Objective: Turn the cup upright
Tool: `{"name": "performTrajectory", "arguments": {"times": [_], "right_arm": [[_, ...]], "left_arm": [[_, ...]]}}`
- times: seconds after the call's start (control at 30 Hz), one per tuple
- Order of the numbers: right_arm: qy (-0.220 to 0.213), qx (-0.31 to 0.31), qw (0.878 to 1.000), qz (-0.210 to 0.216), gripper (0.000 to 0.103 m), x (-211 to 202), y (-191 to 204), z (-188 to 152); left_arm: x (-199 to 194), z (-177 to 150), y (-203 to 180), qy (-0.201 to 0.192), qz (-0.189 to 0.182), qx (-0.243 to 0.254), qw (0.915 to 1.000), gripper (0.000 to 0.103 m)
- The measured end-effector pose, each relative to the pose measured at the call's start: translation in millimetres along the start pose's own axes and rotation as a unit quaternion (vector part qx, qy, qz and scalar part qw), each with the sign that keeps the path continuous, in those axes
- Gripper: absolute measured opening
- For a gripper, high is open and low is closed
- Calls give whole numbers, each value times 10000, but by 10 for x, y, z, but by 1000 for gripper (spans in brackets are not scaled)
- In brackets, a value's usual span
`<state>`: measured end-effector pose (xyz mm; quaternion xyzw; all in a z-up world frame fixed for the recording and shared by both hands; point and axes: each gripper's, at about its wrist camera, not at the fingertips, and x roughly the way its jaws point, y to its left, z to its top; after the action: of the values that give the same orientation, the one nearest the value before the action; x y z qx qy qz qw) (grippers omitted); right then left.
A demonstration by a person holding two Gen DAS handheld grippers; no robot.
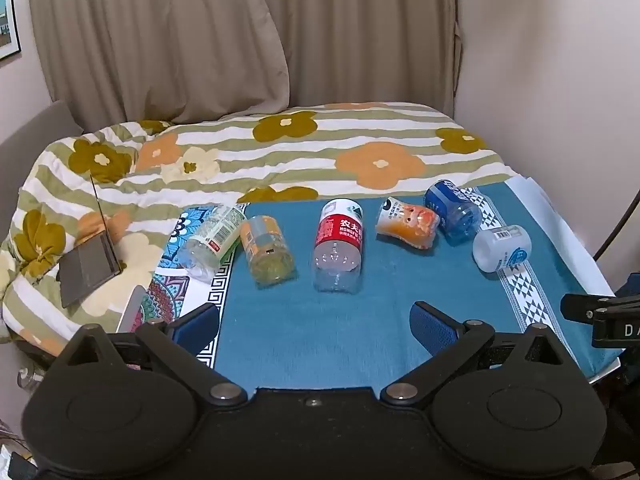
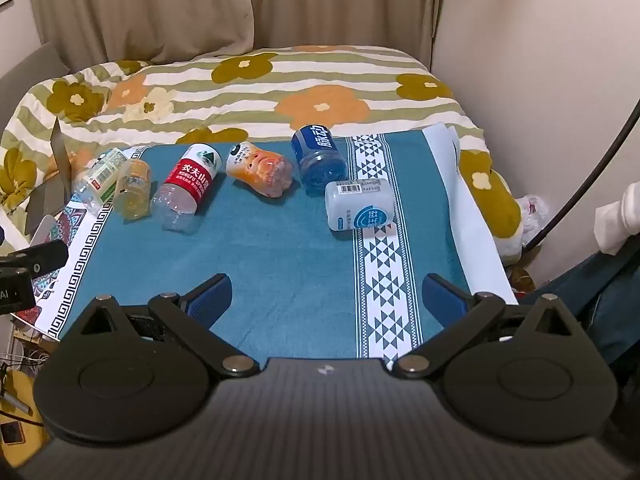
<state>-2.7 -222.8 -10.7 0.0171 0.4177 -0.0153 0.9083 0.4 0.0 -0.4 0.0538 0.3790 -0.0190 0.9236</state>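
Several cut-bottle cups lie on their sides in a row on the blue cloth [image 1: 312, 332]: a green-labelled one [image 1: 210, 236], a yellow one [image 1: 267, 250], a red-labelled one [image 1: 339, 246], an orange one [image 1: 408, 222], a blue one [image 1: 452, 210] and a white one [image 1: 502, 248]. The same row shows in the right wrist view, with the white cup [image 2: 359, 205] nearest. My left gripper [image 1: 314, 328] is open and empty, well short of the red-labelled cup. My right gripper [image 2: 326, 298] is open and empty, short of the white cup.
A flowered quilt [image 1: 280, 148] covers the bed behind the cloth. An open laptop [image 1: 90, 264] sits at the left. A wall [image 2: 540, 60] stands at the right, curtains behind. The other gripper's body [image 1: 600, 316] shows at the right edge.
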Motion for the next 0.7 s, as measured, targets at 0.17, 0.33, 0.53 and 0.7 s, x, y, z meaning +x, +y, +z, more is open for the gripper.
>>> {"name": "performTrajectory", "arguments": {"times": [0.17,0.33,0.53,0.7], "right_arm": [[12,-1,10000,-7,103,-1,-5,-3],[13,6,10000,13,103,0,-11,-4],[8,7,10000,13,103,6,-6,0],[7,18,10000,16,103,15,3,5]], "left_arm": [[0,49,22,-49,-29,43,10000,103],[-27,-2,34,-128,-54,6,9999,103],[-21,28,19,-97,-76,-29,9999,103],[-22,24,27,-115,-89,-70,9999,103]]}}
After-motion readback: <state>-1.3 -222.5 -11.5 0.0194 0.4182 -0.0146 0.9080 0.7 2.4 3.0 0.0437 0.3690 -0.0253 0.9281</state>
